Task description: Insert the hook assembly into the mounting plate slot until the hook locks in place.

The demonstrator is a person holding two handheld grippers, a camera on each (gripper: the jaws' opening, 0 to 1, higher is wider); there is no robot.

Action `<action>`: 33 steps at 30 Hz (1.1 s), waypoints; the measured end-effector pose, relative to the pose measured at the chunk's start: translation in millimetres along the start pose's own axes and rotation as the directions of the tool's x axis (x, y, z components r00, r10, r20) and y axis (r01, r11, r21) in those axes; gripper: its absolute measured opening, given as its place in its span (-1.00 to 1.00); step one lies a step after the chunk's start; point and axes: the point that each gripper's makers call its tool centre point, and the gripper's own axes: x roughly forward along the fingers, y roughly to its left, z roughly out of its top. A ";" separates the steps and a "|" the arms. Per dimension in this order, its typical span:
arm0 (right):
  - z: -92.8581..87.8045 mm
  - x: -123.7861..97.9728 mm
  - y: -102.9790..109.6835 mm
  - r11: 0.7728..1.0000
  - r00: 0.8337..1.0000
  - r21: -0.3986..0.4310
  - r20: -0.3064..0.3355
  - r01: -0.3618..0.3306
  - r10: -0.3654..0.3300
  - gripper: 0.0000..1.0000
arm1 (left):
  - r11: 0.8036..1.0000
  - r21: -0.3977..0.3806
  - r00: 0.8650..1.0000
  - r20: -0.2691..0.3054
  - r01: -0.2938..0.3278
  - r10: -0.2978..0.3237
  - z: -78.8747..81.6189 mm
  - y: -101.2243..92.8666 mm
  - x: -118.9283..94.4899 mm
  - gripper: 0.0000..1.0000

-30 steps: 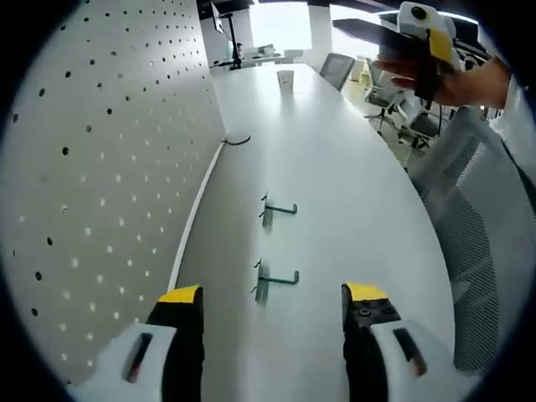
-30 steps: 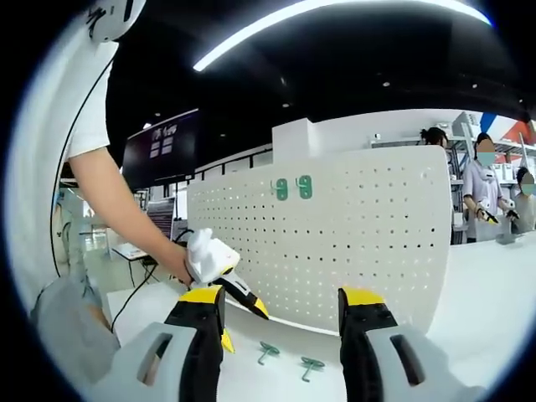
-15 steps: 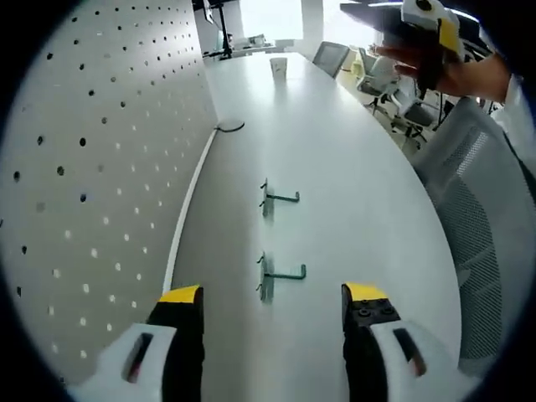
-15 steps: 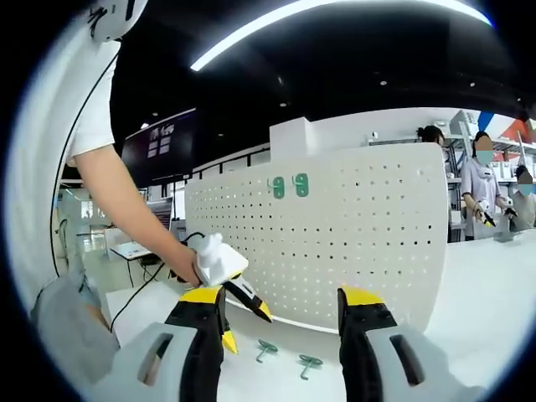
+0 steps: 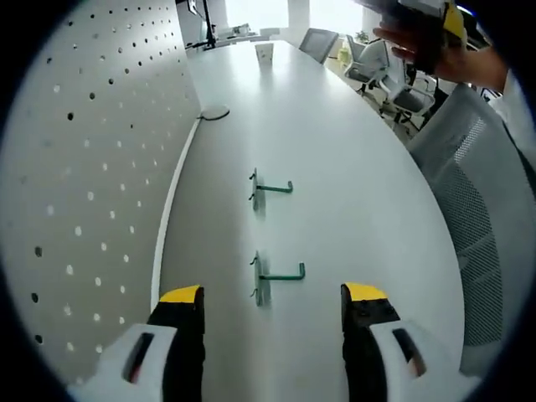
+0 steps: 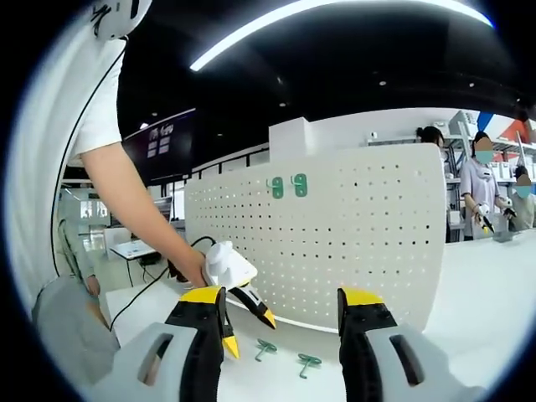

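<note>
Fingers wide and empty on both grippers; two green hooks lie loose on the surface.
Left gripper (image 5: 272,301) hangs over near hook (image 5: 270,276), far hook (image 5: 266,188) beyond; pegboard (image 5: 75,167) alongside. Right gripper (image 6: 280,303) faces pegboard. Risk: thin wire hook slips or twists when pinched, missing its slot. No legible writing.

Two green hooks, the near hook (image 5: 270,277) and the far hook (image 5: 266,188), lie on a plain white table (image 5: 352,201) beside the white pegboard (image 6: 335,243), which is dotted with a regular grid of small dark holes. Two green hook plates (image 6: 287,186) sit near the pegboard's top edge. Both grippers have yellow-tipped black jaws on pale grey bodies.
</note>
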 end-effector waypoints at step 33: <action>6.1 -1.8 -2.4 1.000 1.000 -0.001 0.016 0.016 -0.016 0.01 | 0.997 0.035 0.994 -0.092 0.062 -0.058 -6.2 -2.3 15.7 0.32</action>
